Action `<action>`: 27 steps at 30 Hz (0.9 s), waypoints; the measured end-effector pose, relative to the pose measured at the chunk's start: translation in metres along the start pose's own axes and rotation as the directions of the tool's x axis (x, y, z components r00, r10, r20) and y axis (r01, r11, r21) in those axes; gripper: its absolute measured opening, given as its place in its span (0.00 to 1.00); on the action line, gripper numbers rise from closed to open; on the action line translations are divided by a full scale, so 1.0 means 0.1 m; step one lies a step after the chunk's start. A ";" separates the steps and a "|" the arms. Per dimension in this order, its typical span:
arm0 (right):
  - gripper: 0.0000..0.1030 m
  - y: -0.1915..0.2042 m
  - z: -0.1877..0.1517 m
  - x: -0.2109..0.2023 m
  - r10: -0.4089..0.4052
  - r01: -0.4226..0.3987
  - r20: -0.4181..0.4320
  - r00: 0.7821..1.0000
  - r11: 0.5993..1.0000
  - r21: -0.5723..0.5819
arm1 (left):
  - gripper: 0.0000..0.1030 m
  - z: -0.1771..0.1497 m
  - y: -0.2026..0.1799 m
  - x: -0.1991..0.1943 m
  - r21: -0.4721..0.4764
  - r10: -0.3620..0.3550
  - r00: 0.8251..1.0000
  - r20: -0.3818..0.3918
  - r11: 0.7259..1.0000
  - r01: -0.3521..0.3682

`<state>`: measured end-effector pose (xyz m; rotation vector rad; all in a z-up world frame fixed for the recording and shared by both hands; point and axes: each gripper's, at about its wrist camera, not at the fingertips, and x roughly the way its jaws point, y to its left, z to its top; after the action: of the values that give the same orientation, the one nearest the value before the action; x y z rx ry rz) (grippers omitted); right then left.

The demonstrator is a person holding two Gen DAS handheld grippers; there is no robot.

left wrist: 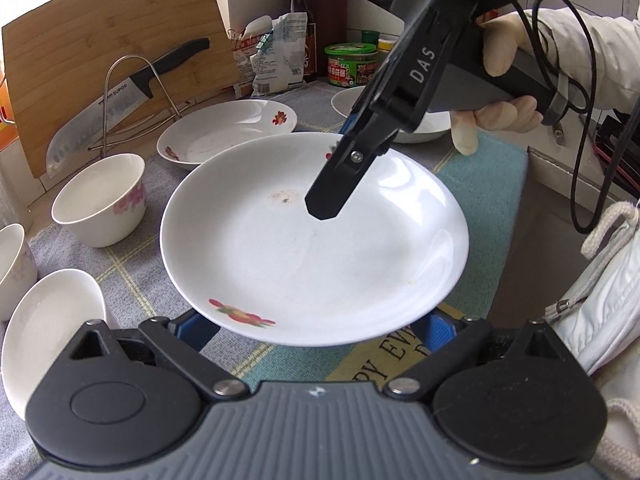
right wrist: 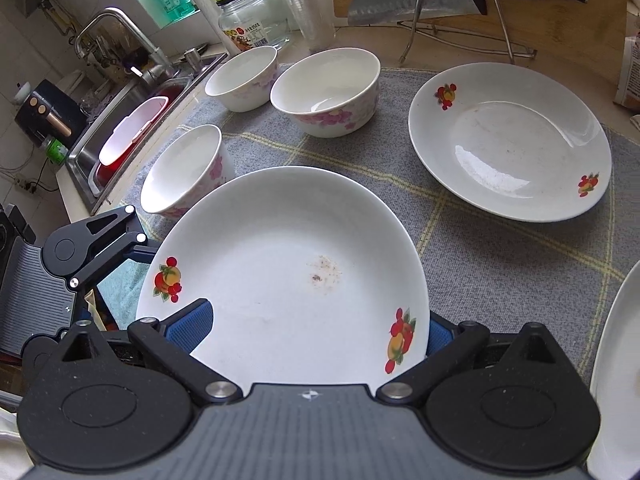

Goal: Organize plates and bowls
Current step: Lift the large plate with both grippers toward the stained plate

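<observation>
A white plate (left wrist: 312, 248) with fruit prints and a brown stain in its middle hangs above the grey cloth; the right wrist view shows the same plate (right wrist: 288, 240). My right gripper (left wrist: 336, 176) reaches in from the far right, one finger over the far rim and the other under it, shut on the plate. My left gripper (left wrist: 316, 320) sits at the near rim, its jaws wide apart, and the plate hides both fingers. A second printed plate (right wrist: 508, 140) lies flat beyond. Three flowered bowls (right wrist: 326, 92) (right wrist: 242, 78) (right wrist: 184, 172) stand on the cloth.
A third white plate (right wrist: 616, 360) lies at the right edge. A knife on a wire rack (left wrist: 120, 100) leans against a wooden board (left wrist: 100, 32). Bottles and jars (left wrist: 350, 64) crowd the back corner. The sink (right wrist: 120, 128) lies left of the cloth. A cable (left wrist: 580, 120) loops from the right hand.
</observation>
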<state>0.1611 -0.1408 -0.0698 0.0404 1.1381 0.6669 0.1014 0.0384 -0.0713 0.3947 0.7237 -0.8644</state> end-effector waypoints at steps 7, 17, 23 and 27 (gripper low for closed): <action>1.00 -0.18 -0.03 -0.19 -0.026 0.025 0.031 0.999 0.999 0.022 | 0.96 0.21 -0.06 0.13 0.024 -0.019 1.000 0.011 1.000 0.018; 1.00 -0.53 -0.17 -0.42 -0.054 0.050 0.063 0.997 0.996 0.070 | 0.96 0.55 -0.24 0.36 0.072 -0.067 0.998 0.020 0.995 0.065; 1.00 -0.75 -0.29 -0.55 -0.072 0.064 0.076 0.995 0.993 0.100 | 0.96 0.78 -0.40 0.56 0.092 -0.126 0.992 0.027 0.988 0.123; 1.00 -0.95 -0.36 -0.68 -0.071 0.059 0.095 0.993 0.990 0.128 | 0.96 0.90 -0.48 0.72 0.099 -0.152 0.988 0.032 0.984 0.148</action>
<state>0.1585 -0.2629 -0.0634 0.1412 1.0794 0.5294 0.1319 -0.0825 -0.0615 0.4115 0.6831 -1.0494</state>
